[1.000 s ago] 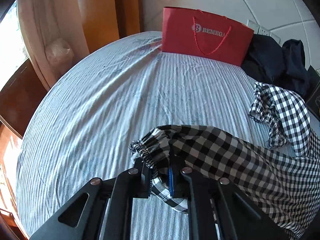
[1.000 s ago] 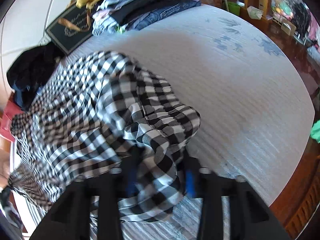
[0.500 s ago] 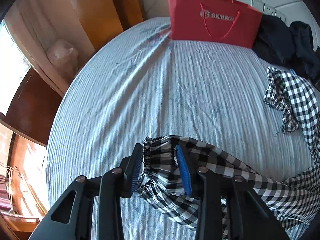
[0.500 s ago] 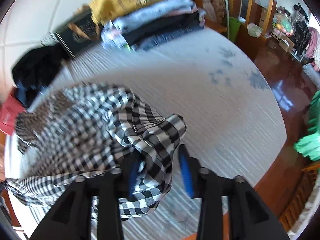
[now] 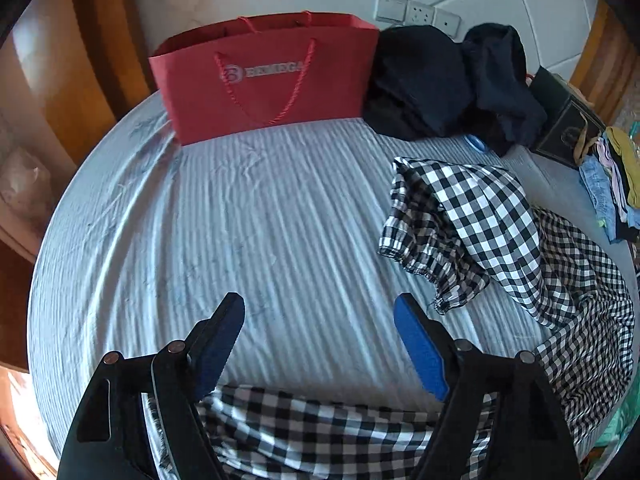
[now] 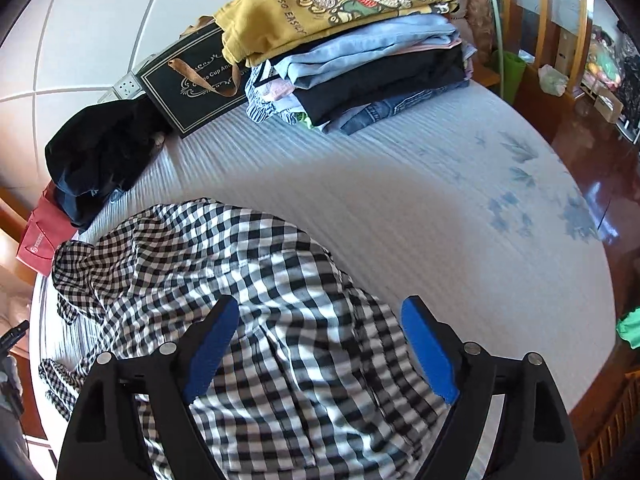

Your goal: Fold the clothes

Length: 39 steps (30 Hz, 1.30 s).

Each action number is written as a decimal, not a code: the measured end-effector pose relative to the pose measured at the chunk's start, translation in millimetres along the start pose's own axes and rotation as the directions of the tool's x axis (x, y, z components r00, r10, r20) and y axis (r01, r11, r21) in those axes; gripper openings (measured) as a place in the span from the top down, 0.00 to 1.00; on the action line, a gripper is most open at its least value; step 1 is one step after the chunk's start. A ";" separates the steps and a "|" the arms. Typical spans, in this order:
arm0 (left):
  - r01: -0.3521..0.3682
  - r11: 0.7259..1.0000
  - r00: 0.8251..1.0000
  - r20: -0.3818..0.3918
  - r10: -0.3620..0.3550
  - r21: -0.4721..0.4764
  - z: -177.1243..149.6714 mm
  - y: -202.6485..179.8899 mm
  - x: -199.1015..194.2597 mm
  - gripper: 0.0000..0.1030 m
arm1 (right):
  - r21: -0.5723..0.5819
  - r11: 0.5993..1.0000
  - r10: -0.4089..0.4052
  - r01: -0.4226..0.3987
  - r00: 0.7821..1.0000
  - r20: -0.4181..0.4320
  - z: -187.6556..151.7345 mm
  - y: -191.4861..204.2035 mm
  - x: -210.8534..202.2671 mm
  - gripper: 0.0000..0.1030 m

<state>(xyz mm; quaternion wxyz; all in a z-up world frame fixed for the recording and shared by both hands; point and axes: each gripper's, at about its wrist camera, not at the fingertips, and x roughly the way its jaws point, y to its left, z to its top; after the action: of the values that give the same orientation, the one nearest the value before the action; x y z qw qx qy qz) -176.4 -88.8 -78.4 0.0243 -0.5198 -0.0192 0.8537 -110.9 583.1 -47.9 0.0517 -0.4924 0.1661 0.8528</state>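
A black-and-white checked garment (image 5: 500, 240) lies spread on the striped bed sheet (image 5: 260, 220). One elastic cuff points up at the right, and another part lies below my left gripper (image 5: 320, 312), which is open and empty above the sheet. In the right wrist view the garment (image 6: 240, 264) lies crumpled under my right gripper (image 6: 320, 320), which is open and empty just above the cloth.
A red paper bag (image 5: 264, 76) stands at the headboard beside a heap of dark clothes (image 5: 452, 80). A black gift bag (image 6: 196, 80) and a stack of folded clothes (image 6: 360, 52) sit at the far side. The bed edge and wooden floor (image 6: 600, 160) are at the right.
Both grippers were shut on the checked garment a second ago. Both have opened and let it go, and it now lies on the bed. Both have pulled back and up.
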 end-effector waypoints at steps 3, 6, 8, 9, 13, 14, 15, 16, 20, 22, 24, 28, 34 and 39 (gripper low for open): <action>0.049 0.998 0.998 -0.040 -0.048 0.029 18.4 -29.6 41.5 0.24 | -0.004 1.000 0.009 -0.009 1.000 -0.011 21.0 8.4 21.5 0.16; 0.067 0.996 0.994 -0.085 -0.062 0.056 34.5 -50.5 77.3 0.24 | -0.024 0.999 0.021 -0.021 0.999 -0.029 41.6 17.5 40.2 0.09; 0.080 0.994 0.992 -0.103 -0.072 0.071 39.7 -61.0 92.1 0.25 | -0.045 0.999 0.022 -0.025 0.998 -0.055 52.1 23.4 54.3 0.07; 0.089 0.993 0.991 -0.109 -0.080 0.074 41.3 -65.3 98.0 0.25 | -0.058 0.998 0.019 -0.024 0.997 -0.071 56.0 27.2 62.5 0.06; 0.024 0.992 0.996 -0.084 -0.014 0.120 47.2 -82.1 110.1 0.56 | -0.064 0.997 0.024 -0.037 0.982 -0.185 57.5 39.1 102.0 0.05; 0.022 0.993 0.997 -0.072 -0.013 0.115 50.5 -82.0 107.9 0.90 | -0.077 0.996 0.020 -0.038 0.975 -0.221 52.2 44.7 110.3 0.28; 0.015 0.996 0.998 -0.062 -0.009 0.092 54.8 -79.2 104.6 0.91 | -0.125 0.992 -0.028 -0.002 0.973 -0.230 46.2 53.3 114.2 0.47; -0.002 0.997 0.999 -0.041 0.005 0.077 59.8 -76.3 99.5 0.92 | -0.178 0.984 -0.070 0.030 0.972 -0.226 42.2 63.2 115.5 0.64; -0.254 0.964 0.943 0.242 0.230 0.073 87.0 -56.8 35.7 0.92 | -0.301 0.945 -0.130 0.130 0.991 0.020 51.5 99.6 64.5 0.95; -0.313 0.950 0.897 0.335 0.290 0.016 94.4 -33.3 -3.6 0.92 | -0.287 0.949 -0.072 0.131 0.976 0.207 52.7 107.4 11.4 0.95; -0.333 0.942 0.870 0.373 0.323 -0.040 94.5 -5.4 -31.8 0.92 | -0.292 0.949 -0.011 0.117 0.940 0.340 41.9 110.4 -36.3 0.95; -0.369 0.927 0.883 0.288 0.371 -0.063 71.4 45.0 -33.0 0.88 | -0.291 0.956 0.016 0.048 0.976 0.216 9.1 90.5 -48.4 0.95; -0.214 0.963 0.975 0.029 0.221 -0.163 26.2 96.6 18.7 0.67 | -0.174 0.984 0.043 -0.040 0.999 0.014 -13.3 51.7 -1.6 0.47; -0.123 0.958 0.990 0.028 0.135 -0.258 3.0 110.9 6.7 0.51 | -0.149 0.986 0.081 -0.080 0.997 0.000 20.4 56.5 12.5 0.13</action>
<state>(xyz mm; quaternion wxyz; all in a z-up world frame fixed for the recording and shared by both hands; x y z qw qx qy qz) -184.5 -199.1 -89.4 -0.0994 -0.4992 -0.0958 0.8554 -148.3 535.9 -36.1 -0.0192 -0.4850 0.1217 0.8658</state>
